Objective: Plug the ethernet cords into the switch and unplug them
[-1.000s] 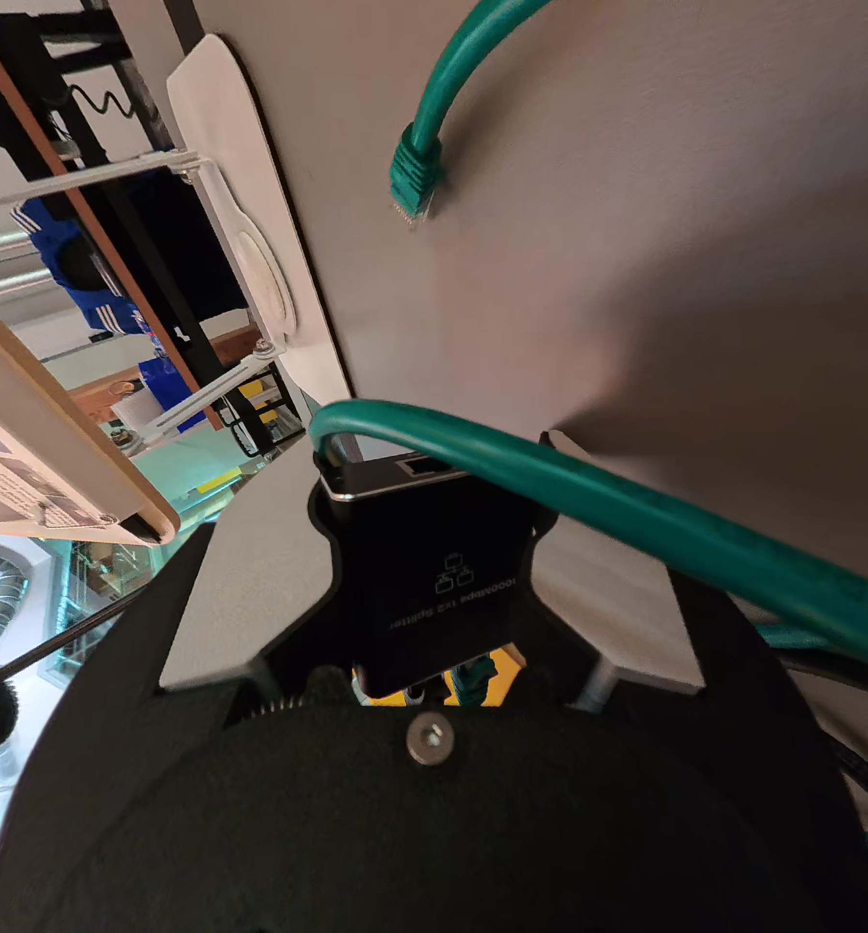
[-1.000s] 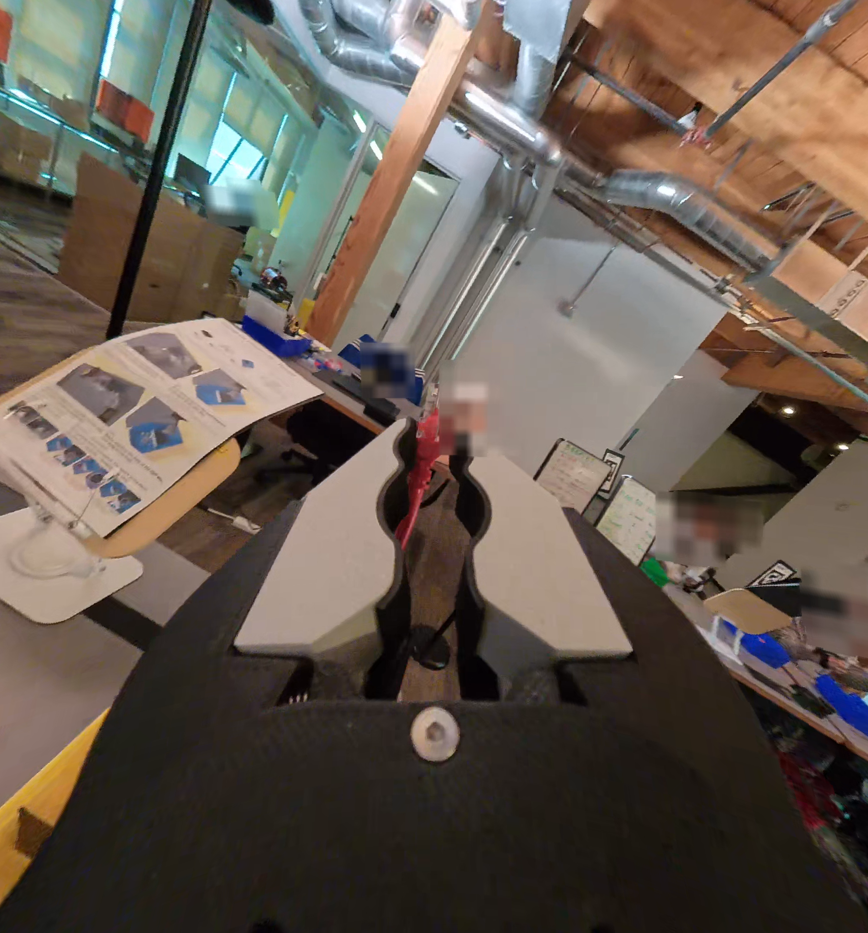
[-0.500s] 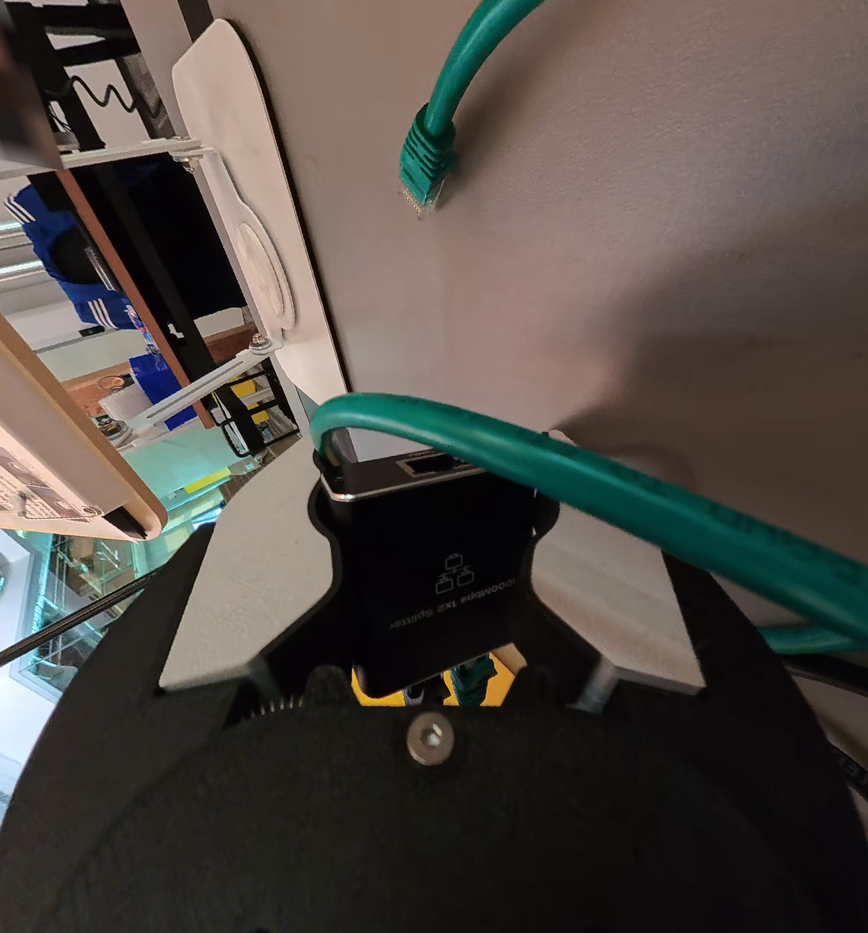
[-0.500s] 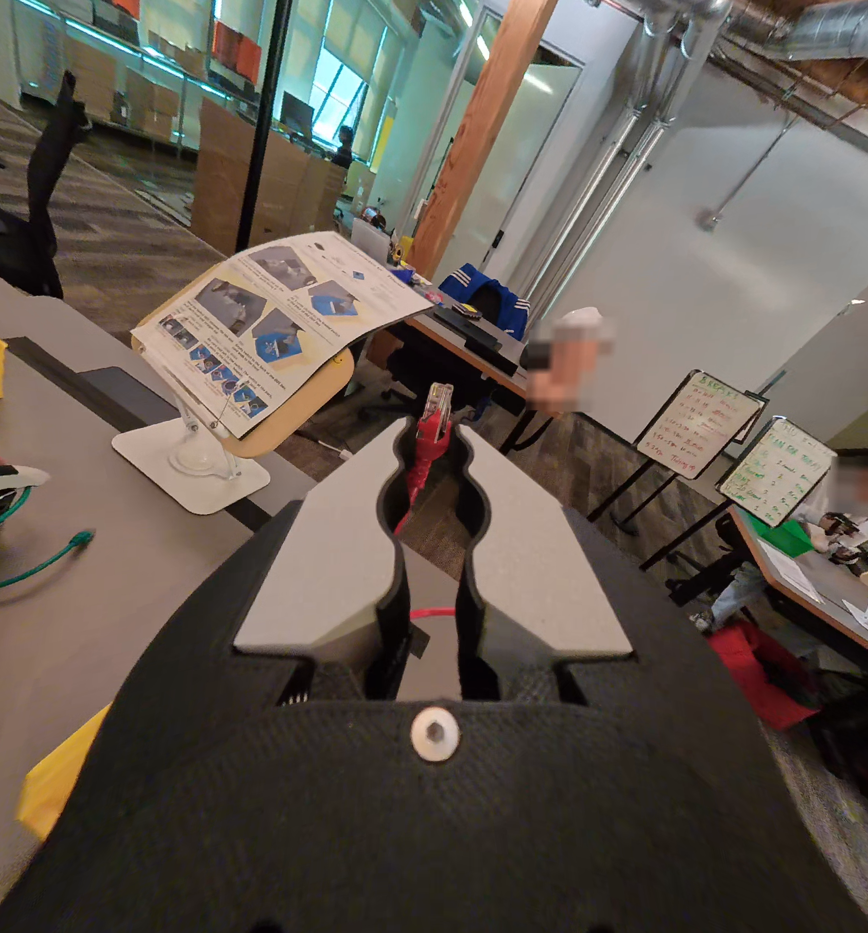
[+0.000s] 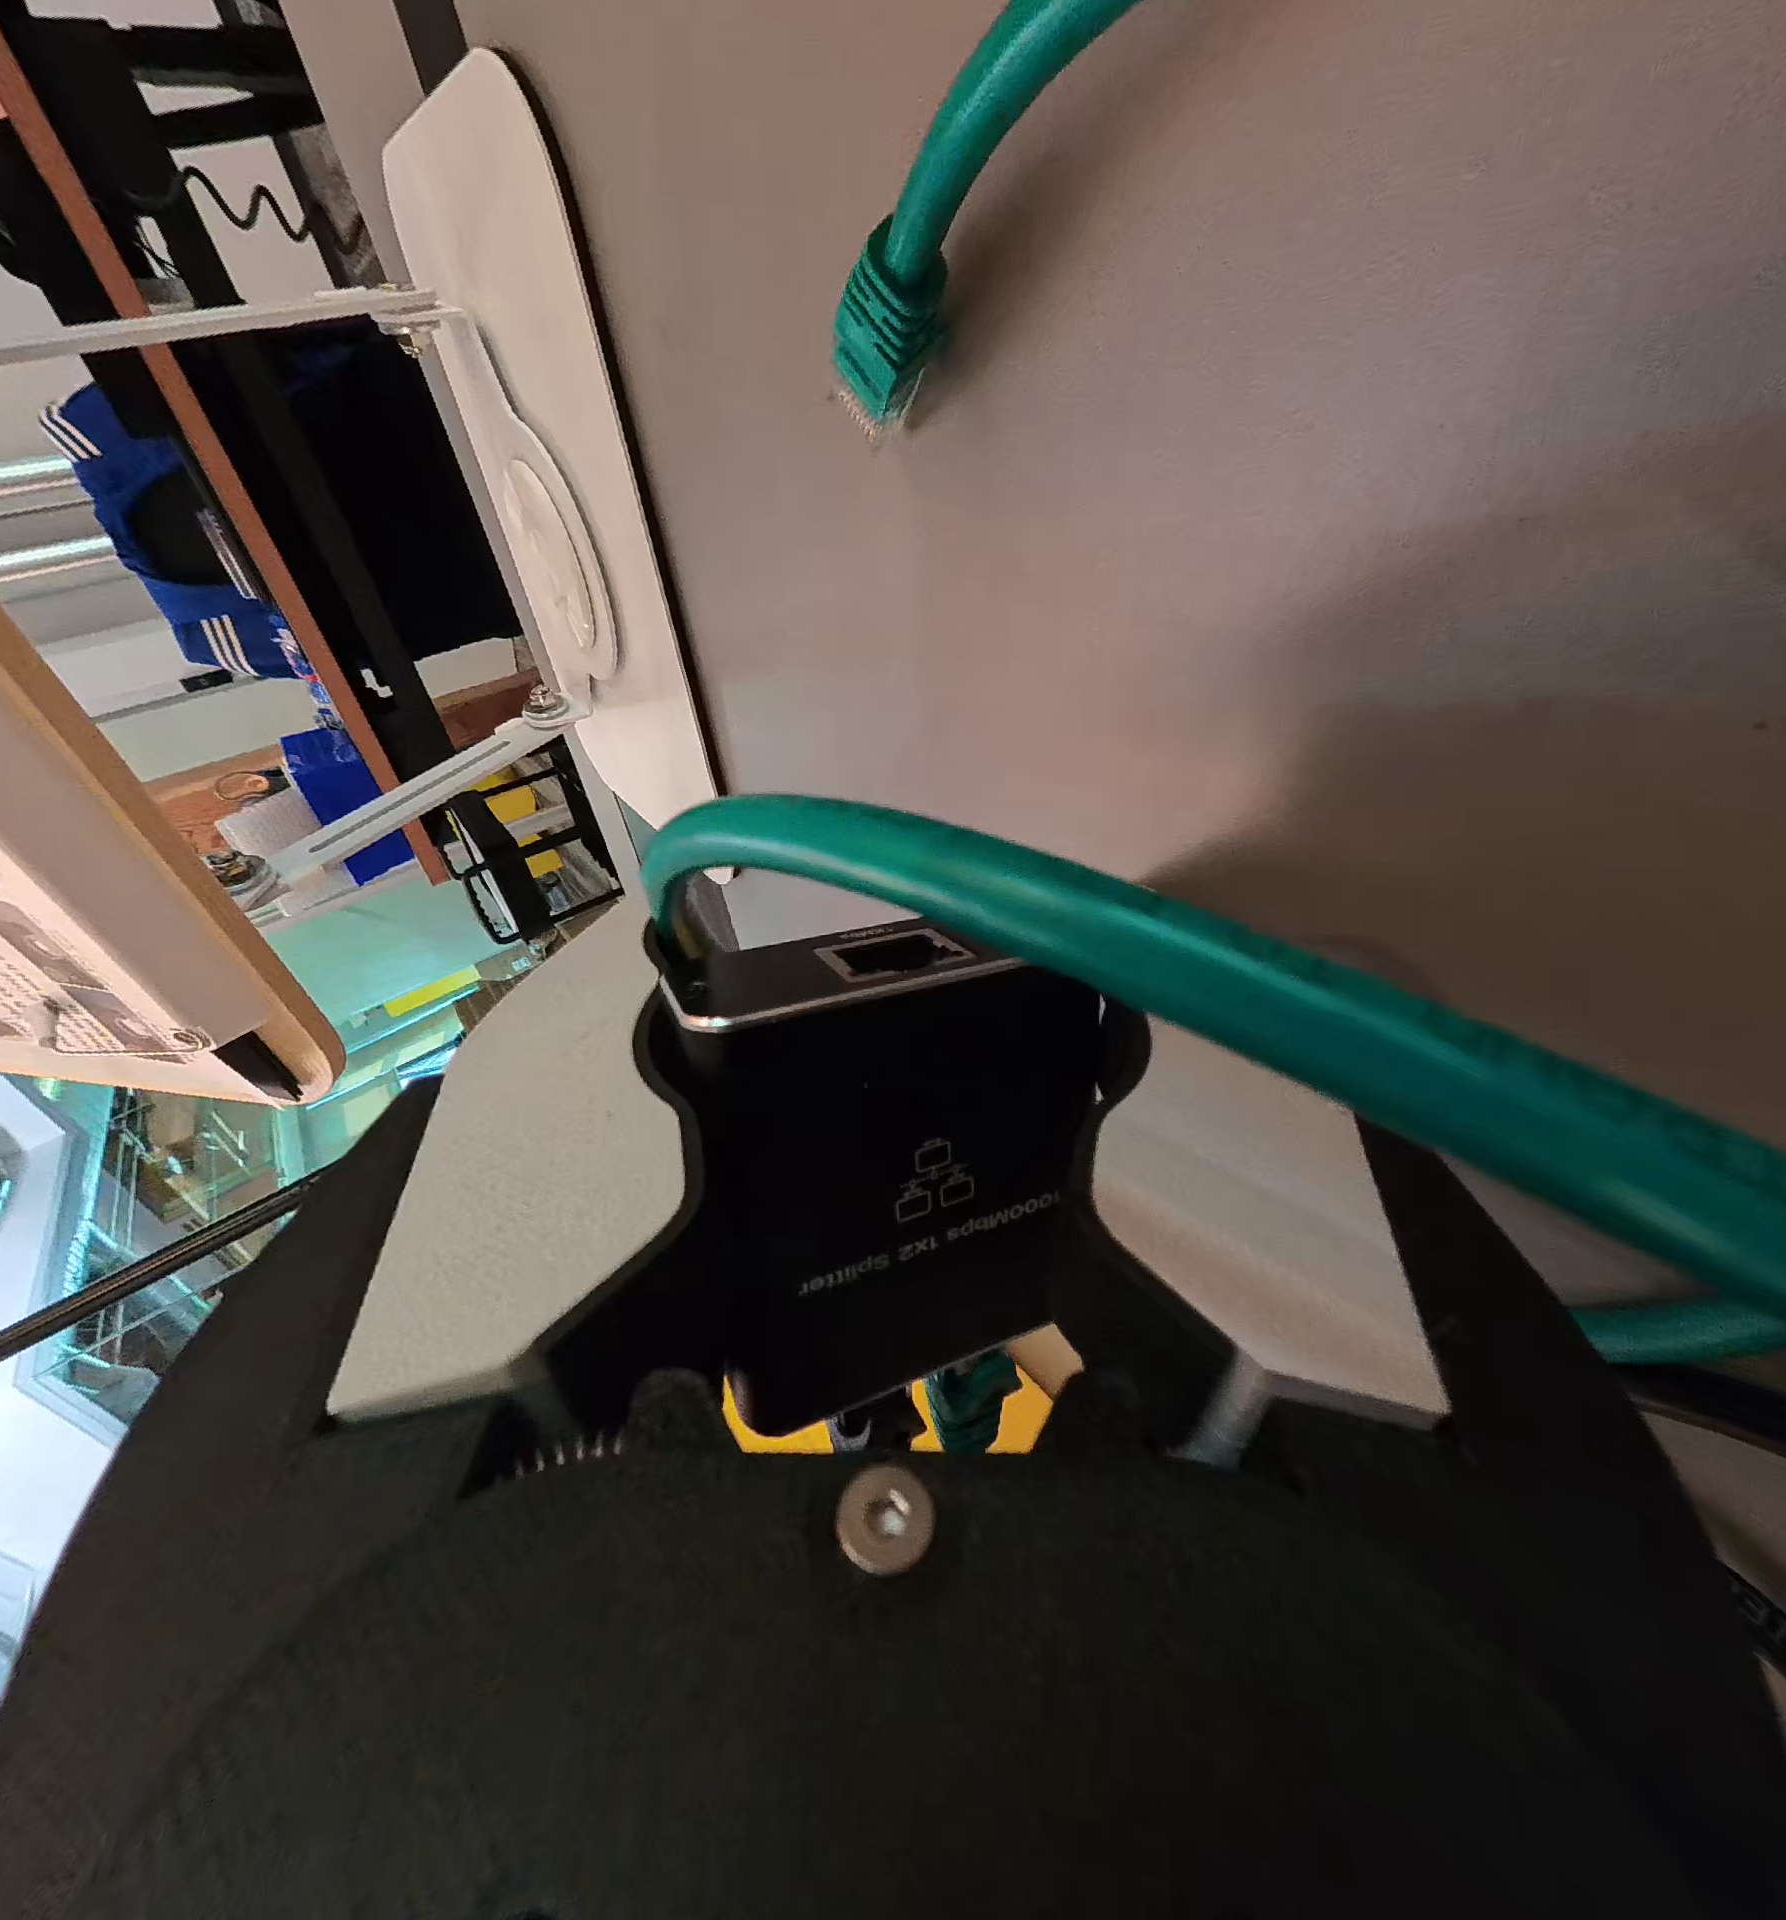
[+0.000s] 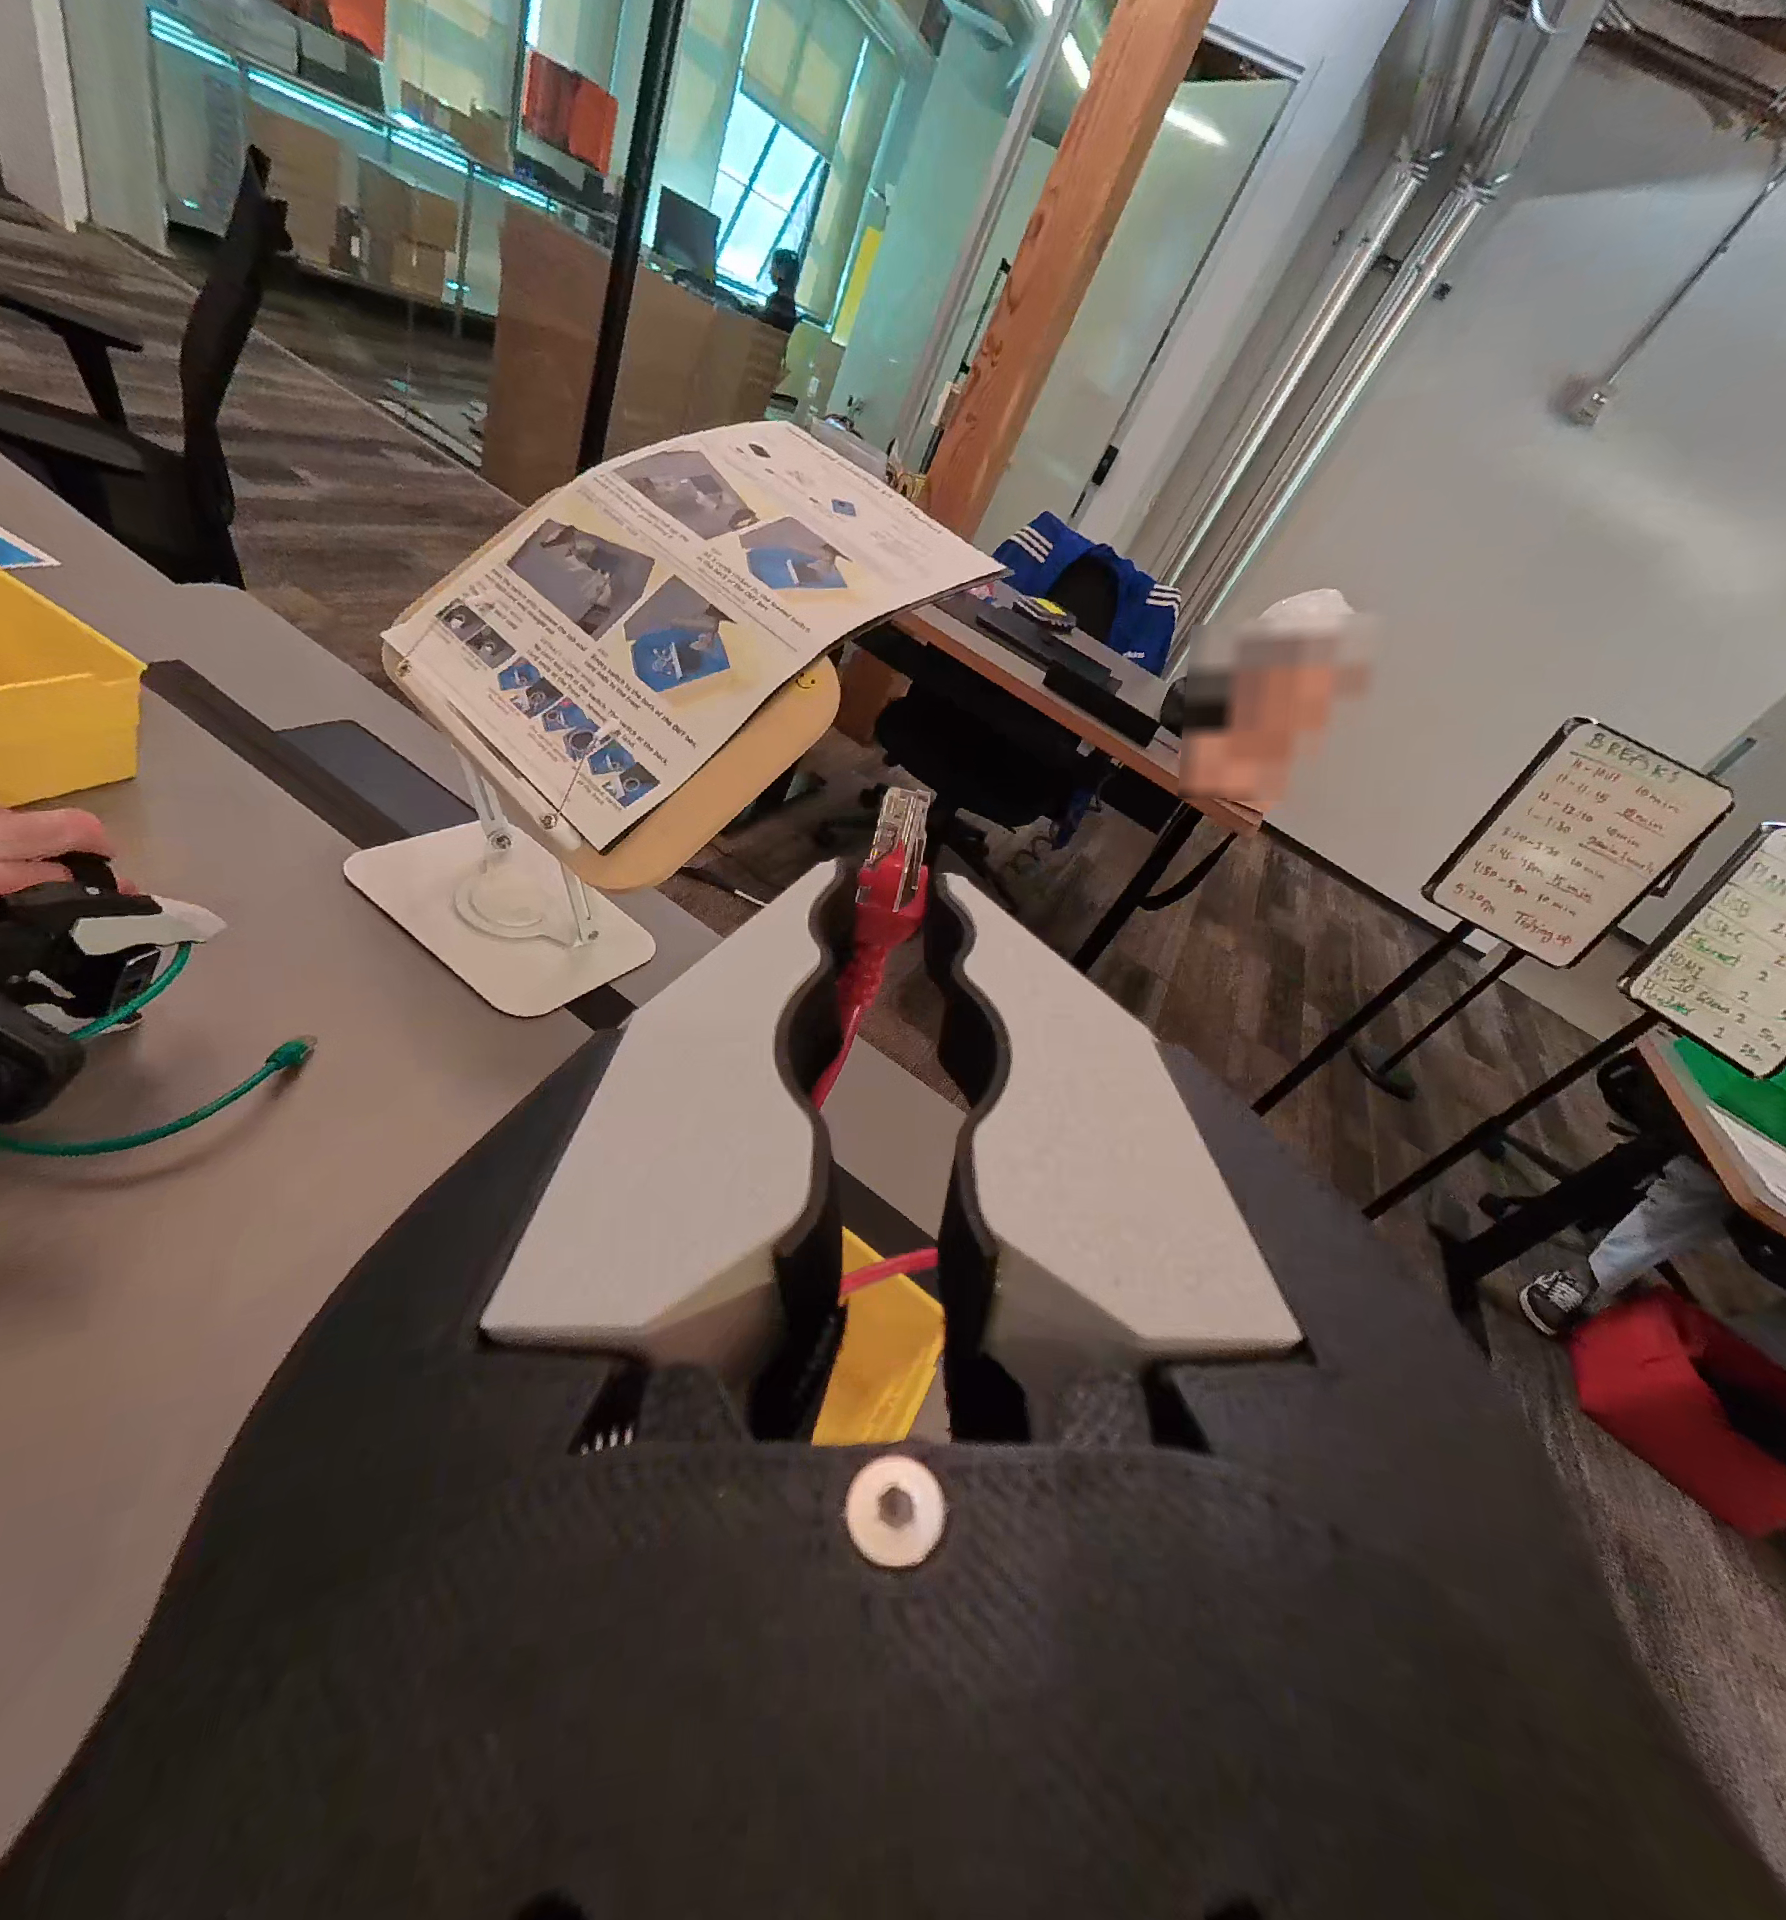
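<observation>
In the left wrist view my left gripper (image 5: pixel 889 997) is shut on the black switch (image 5: pixel 899 1164) and holds it over the grey table (image 5: pixel 1336 468). A green ethernet cord (image 5: pixel 1284 997) is plugged into the switch's left front port and arcs off to the right. The port beside it (image 5: pixel 894 954) is empty. A loose green plug (image 5: pixel 884 332) lies on the table ahead. In the right wrist view my right gripper (image 6: pixel 894 904) is shut on a red ethernet cord (image 6: pixel 889 894), its clear plug sticking out past the fingertips. The left gripper (image 6: pixel 47 966) shows far left.
A paper sheet on a white tilted stand (image 6: pixel 681 665) stands at the table's far edge. A yellow bin (image 6: pixel 16 675) sits at the back left, and another yellow bin (image 6: pixel 873 1340) lies below my right gripper. A loose green cord end (image 6: pixel 291 1051) lies on the table (image 6: pixel 245 1299). Tip to tip, the grippers are about 60 centimetres apart.
The right gripper has tipped down and swung left with the red cord, bringing the table and the left gripper into view. The left gripper and switch have barely moved.
</observation>
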